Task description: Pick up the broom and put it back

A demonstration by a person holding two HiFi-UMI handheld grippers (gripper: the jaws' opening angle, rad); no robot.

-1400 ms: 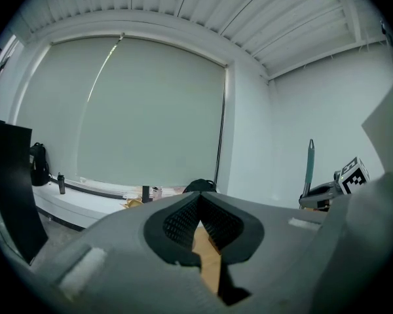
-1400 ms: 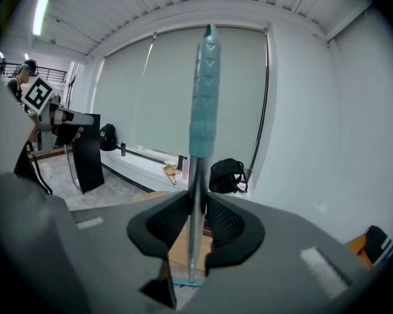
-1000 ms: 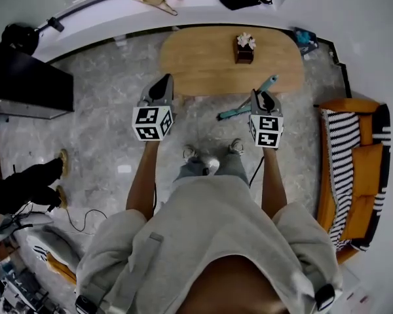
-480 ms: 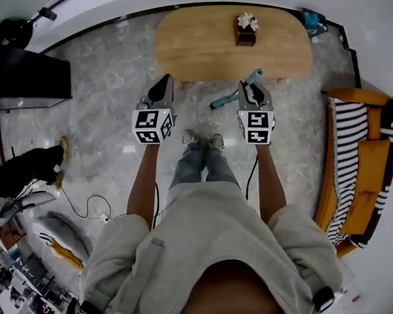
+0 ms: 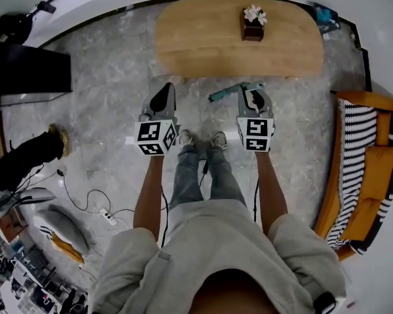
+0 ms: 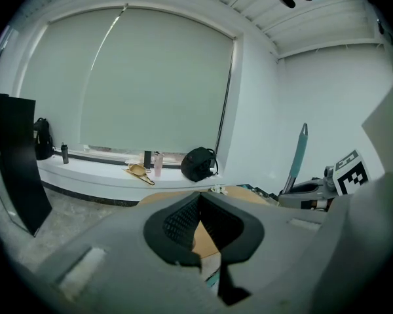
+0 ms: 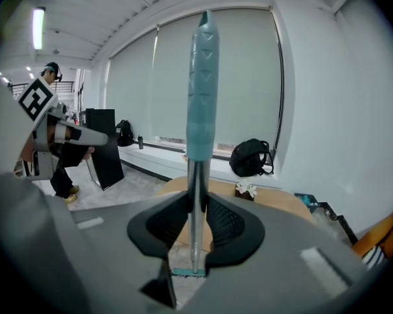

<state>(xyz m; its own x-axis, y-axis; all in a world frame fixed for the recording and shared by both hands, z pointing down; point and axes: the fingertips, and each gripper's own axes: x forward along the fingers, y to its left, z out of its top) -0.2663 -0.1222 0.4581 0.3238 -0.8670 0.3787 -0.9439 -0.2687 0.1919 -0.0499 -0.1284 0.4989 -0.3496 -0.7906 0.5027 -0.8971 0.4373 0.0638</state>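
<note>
Over the grey marble floor [image 5: 105,90], just short of the wooden table [image 5: 203,38], the broom [image 7: 202,77] stands clamped by its metal shaft between the narrowly set jaws of the right gripper [image 7: 195,227], teal handle up, brush end below; the left gripper [image 6: 198,198] rides alongside, well apart, jaws together on nothing. Both grippers have sunk lower within the last second, the broom coming down with them; by that reading the pick-up is done and the putting back remains, though its resting place is not in view.
</note>
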